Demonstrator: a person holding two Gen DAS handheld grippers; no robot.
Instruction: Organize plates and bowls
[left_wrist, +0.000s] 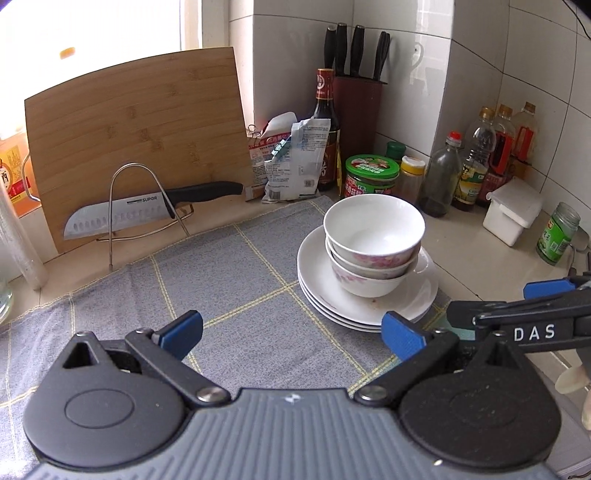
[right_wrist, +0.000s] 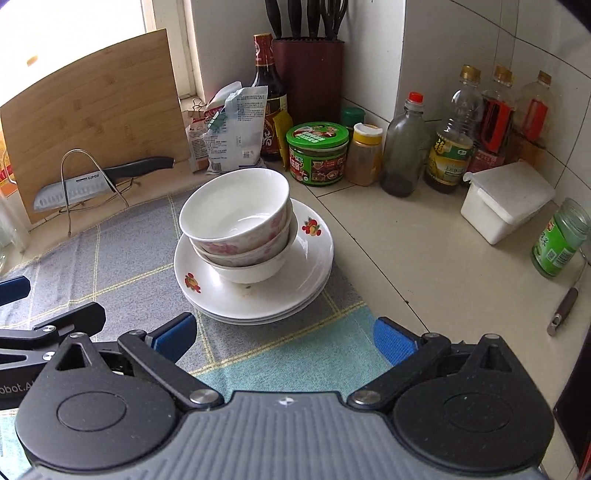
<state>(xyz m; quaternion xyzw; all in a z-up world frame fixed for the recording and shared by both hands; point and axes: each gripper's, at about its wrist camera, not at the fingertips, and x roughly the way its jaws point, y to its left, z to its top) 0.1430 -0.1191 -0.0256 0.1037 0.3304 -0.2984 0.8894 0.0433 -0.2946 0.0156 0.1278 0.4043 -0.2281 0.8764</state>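
Note:
Three white bowls with pink flower prints (left_wrist: 375, 236) (right_wrist: 236, 214) sit nested on a stack of white plates (left_wrist: 332, 291) (right_wrist: 306, 273), on a grey checked cloth (left_wrist: 229, 280) (right_wrist: 110, 266). My left gripper (left_wrist: 291, 334) is open and holds nothing; it hovers over the cloth, near the front left of the stack. My right gripper (right_wrist: 284, 338) is open too, nothing in it, just in front of the plates. In the left wrist view the right gripper (left_wrist: 517, 314) reaches in from the right edge. The left gripper's arm (right_wrist: 44, 332) shows at the left of the right wrist view.
A bamboo cutting board (left_wrist: 136, 136) leans at the back left, with a knife (left_wrist: 147, 212) in a wire rack. Sauce bottles (right_wrist: 450, 136), jars (right_wrist: 317, 153), a knife block (right_wrist: 308, 70), a white box (right_wrist: 506, 201) and packets (left_wrist: 291, 158) crowd the tiled corner. A peeler (right_wrist: 565, 302) lies right.

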